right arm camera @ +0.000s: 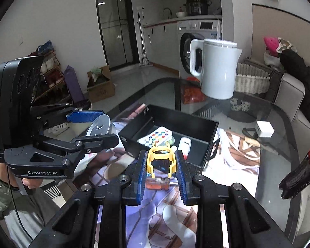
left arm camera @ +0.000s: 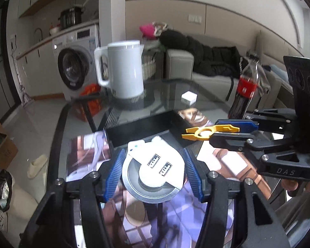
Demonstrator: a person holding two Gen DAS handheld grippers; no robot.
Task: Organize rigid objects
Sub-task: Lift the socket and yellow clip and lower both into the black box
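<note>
While both tools hang above the glass table (right arm camera: 279, 124), this is how things lie:

Surroundings: a white kettle (right arm camera: 219, 68) stands at the far side of the table; a cola bottle (left arm camera: 245, 88) is at its right edge; a small white box (right arm camera: 264, 129) lies on the glass near the tray.
Tray: a black tray (right arm camera: 208, 128) sits on a printed mat (right arm camera: 237, 150); inside it lie a white remote with coloured buttons (right arm camera: 155, 137) and a white tube (right arm camera: 185, 144).
Below the right tool: a small orange bottle (right arm camera: 157, 183) lies on the mat.
Left hand-held gripper (left arm camera: 154, 169): pinching a round white and grey USB charger (left arm camera: 155, 171), two ports facing the camera, held clear of the mat, just short of the tray.
Right hand-held gripper (right arm camera: 161, 169): pressed onto a yellow plastic clip (right arm camera: 160, 159), ring-shaped with prongs, lifted near the tray's front wall.
</note>
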